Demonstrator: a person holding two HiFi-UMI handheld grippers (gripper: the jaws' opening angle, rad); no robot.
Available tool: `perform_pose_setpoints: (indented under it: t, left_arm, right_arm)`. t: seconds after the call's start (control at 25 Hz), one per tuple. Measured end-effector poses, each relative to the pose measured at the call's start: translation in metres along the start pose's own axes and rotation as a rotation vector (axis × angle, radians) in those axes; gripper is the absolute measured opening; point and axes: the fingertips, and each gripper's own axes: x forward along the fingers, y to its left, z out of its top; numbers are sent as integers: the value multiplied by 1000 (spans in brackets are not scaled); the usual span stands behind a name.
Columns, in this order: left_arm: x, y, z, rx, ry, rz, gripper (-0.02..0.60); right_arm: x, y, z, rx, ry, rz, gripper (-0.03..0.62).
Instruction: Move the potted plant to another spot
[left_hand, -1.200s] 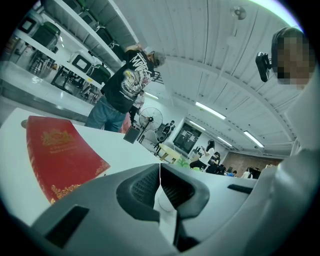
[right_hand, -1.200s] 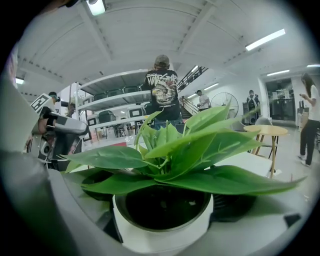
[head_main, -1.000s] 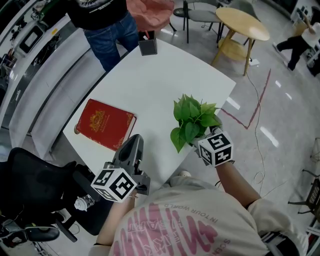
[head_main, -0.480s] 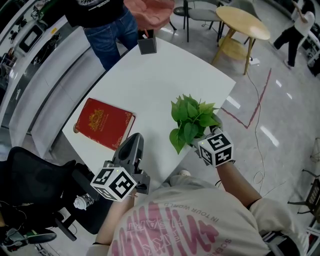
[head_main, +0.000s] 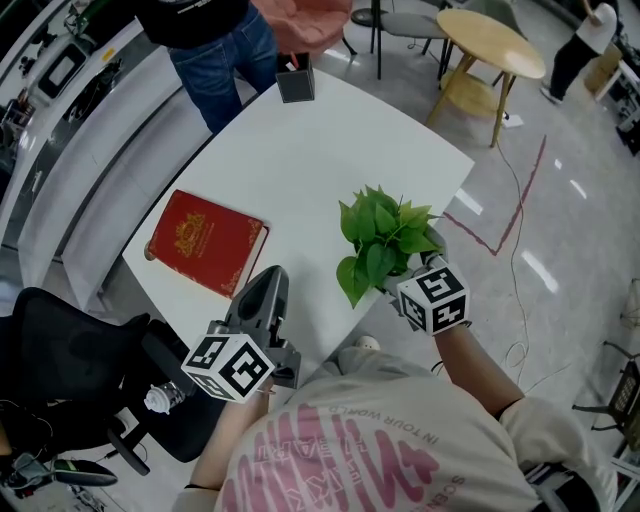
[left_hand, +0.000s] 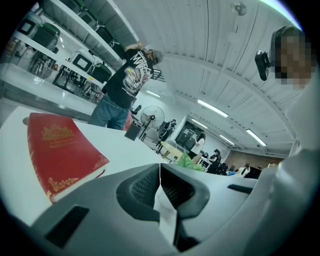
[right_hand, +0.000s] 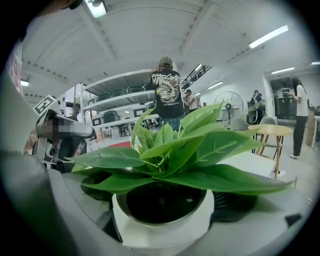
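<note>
The white table (head_main: 300, 160) fills the middle of the head view, bare across its centre and top. A red book (head_main: 208, 245) lies by its left edge, the gold print too small to read. The potted plant (head_main: 385, 240) is near the lower right edge, its white pot clamped in the right gripper (right_hand: 165, 202). The left gripper (left_hand: 160, 182), jaws together on nothing, is at the lower edge.
</note>
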Motion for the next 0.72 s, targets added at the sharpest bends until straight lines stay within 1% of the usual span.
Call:
perform_pose_setpoints:
  t: [0.44, 0.72]
  left_arm:
    - [4, -2, -17, -21, -2, 28, 25]
    - [4, -13, -29, -29, -6, 37, 25]
  right_arm:
    - [-6, -3, -2, -4, -10, 36, 577]
    - [-13, -6, -3, -4, -30, 57, 577]
